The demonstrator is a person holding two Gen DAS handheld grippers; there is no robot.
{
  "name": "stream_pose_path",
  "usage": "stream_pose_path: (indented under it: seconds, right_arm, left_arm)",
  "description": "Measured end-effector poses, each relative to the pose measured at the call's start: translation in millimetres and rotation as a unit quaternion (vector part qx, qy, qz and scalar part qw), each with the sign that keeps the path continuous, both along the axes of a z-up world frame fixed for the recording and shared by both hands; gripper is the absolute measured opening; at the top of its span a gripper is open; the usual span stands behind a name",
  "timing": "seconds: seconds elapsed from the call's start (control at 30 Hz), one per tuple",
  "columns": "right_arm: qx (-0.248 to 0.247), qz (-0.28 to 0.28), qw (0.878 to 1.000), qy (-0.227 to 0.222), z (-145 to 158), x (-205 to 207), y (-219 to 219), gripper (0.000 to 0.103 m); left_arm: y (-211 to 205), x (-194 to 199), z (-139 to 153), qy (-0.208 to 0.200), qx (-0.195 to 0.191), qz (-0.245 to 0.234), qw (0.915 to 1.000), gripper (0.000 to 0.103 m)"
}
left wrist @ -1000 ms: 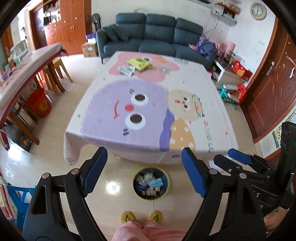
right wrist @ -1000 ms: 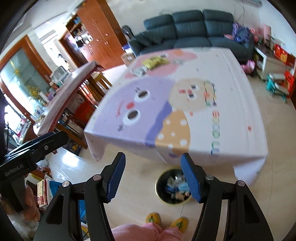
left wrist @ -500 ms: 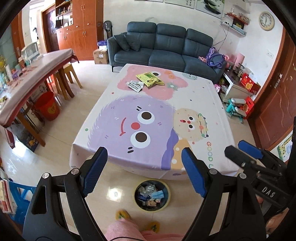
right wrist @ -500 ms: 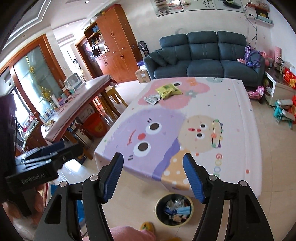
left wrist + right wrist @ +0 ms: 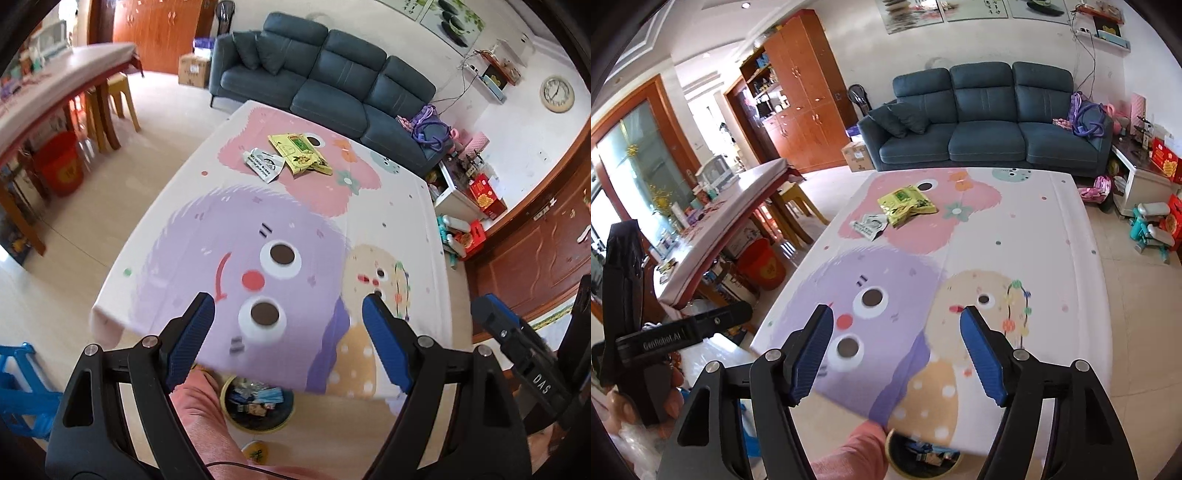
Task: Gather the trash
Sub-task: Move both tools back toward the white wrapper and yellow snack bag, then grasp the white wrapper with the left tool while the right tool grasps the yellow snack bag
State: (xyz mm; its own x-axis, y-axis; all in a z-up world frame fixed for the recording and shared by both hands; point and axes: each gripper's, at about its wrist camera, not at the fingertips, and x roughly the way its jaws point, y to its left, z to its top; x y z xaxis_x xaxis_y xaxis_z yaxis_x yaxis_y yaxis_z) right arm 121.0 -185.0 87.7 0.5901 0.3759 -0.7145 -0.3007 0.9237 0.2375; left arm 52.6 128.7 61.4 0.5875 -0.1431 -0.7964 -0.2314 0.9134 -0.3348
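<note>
The table (image 5: 399,206) fills the room; at its far end lie the yellow wrappers (image 5: 300,152) and white packet (image 5: 265,164), the bin (image 5: 258,402) below. Both left gripper (image 5: 288,334) and right gripper (image 5: 895,349) gape wide, empty; that long reach risks snagging cloth

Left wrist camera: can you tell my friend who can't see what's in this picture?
An open left gripper hovers over a cartoon tablecloth. Two wrappers, yellow and white, lie at its far end. A trash bin sits on the floor below.
</note>
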Motion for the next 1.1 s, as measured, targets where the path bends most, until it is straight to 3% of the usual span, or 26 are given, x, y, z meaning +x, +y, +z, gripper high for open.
stream_pose_path:
  seconds: [0.27, 0.53, 0.73, 0.9, 1.1]
  right_arm:
    - [-0.018, -0.047, 0.998, 0.036, -37.5, 146.3, 55.3, 0.073]
    - [-0.031, -0.074, 0.994, 0.069, -85.5, 305.0, 109.4, 0.073]
    - [-0.037, -0.074, 0.993, 0.082, -120.0, 373.0, 128.4, 0.073]
    - [-0.037, -0.069, 0.992, 0.096, -140.2, 400.8, 131.3, 0.073]
    - [-0.035, -0.07, 0.992, 0.103, -156.6, 418.9, 127.9, 0.073]
  left_arm:
    - [72.0, 157.3, -61.1, 0.054, -0.059, -0.019, 0.9966, 0.079]
    - [107.9, 307.3, -157.1, 0.138, -0.109, -0.023, 0.9842, 0.064]
    - [103.1, 369.5, -197.3, 0.182, -0.14, -0.02, 0.9732, 0.063]
    - [100.8, 397.8, -218.7, 0.213, -0.139, -0.009, 0.9671, 0.062]
    - [97.7, 417.8, -222.2, 0.215, -0.115, -0.003, 0.9699, 0.061]
